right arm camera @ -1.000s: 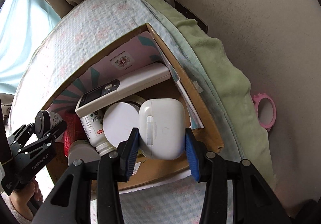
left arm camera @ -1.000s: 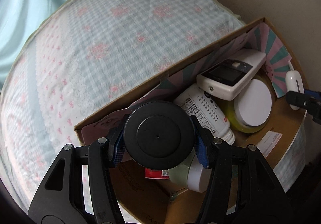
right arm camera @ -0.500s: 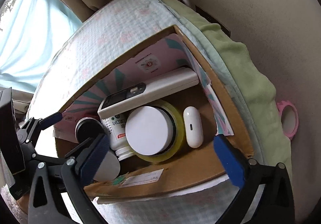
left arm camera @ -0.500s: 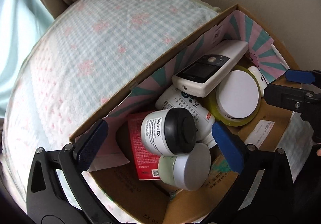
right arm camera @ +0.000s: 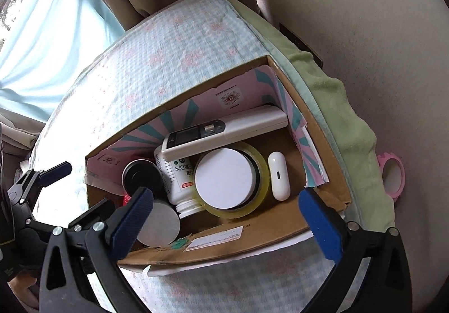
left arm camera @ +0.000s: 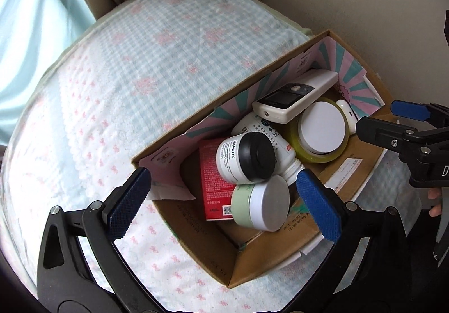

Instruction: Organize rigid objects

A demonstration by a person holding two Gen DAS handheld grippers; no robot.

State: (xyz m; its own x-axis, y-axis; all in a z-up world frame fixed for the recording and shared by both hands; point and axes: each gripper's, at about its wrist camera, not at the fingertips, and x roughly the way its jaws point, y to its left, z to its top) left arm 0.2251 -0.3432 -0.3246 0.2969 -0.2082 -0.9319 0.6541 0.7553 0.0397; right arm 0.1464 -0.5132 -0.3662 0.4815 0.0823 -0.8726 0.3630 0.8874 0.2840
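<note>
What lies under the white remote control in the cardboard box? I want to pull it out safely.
The white remote control rests across a white printed plastic bottle and the white disc capping the clear tape roll. Whatever sits under its far end is hidden.

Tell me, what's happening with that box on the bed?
A person is tidying small items into a cardboard box with two handheld grippers. Both the left gripper and right gripper have just opened, empty, above the box. The black-lidded jar and white earbud case lie inside beside a remote and tape roll.
</note>
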